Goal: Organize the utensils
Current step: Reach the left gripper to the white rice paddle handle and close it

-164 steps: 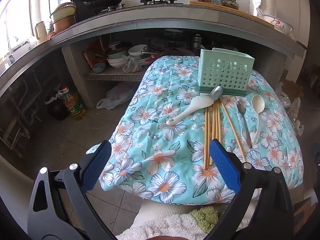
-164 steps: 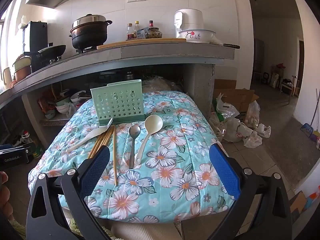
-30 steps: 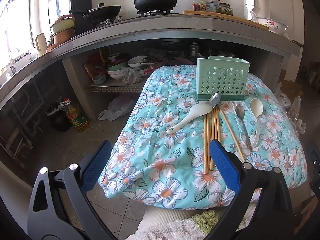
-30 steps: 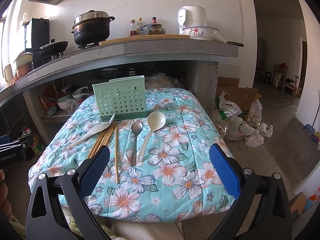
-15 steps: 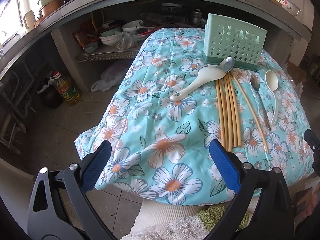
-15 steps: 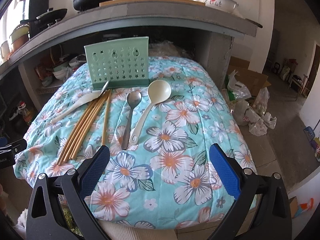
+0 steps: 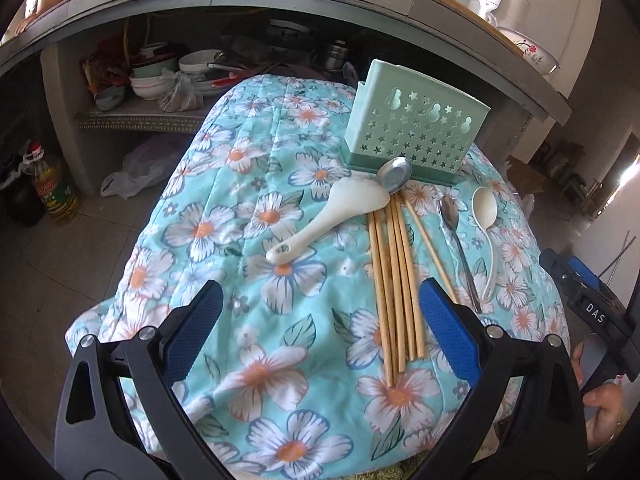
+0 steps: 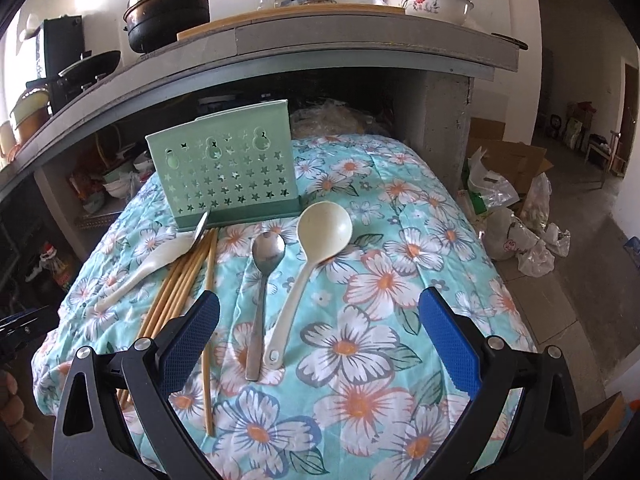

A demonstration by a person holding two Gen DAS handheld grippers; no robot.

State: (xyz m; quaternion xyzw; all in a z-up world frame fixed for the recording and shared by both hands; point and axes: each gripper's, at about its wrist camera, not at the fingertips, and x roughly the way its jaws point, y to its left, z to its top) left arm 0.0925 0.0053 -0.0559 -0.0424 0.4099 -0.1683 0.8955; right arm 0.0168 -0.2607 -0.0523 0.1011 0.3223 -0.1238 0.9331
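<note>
I judge nothing sorted yet: chopsticks (image 7: 394,276), rice paddle (image 7: 332,216) and spoons (image 8: 316,264) lie before the green holder (image 8: 228,176), my left gripper (image 7: 320,324) and right gripper (image 8: 320,328) spread, empty.

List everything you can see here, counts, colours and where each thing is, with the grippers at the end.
utensil holder: one, mint green, upright at the far end of the cloth
floral cloth: one, teal with white flowers, covering the table
chopsticks: a bundle plus one lying apart, wooden, middle of the cloth
rice paddle: one, white, left of the chopsticks, its blade over their far ends
metal spoons: two, one right of the chopsticks, one leaning against the holder base
ladle: one, cream, rightmost
black pot: one, on the counter
enamel basin: one, white with flowers, on the counter
left gripper: open, empty
right gripper: open, empty
</note>
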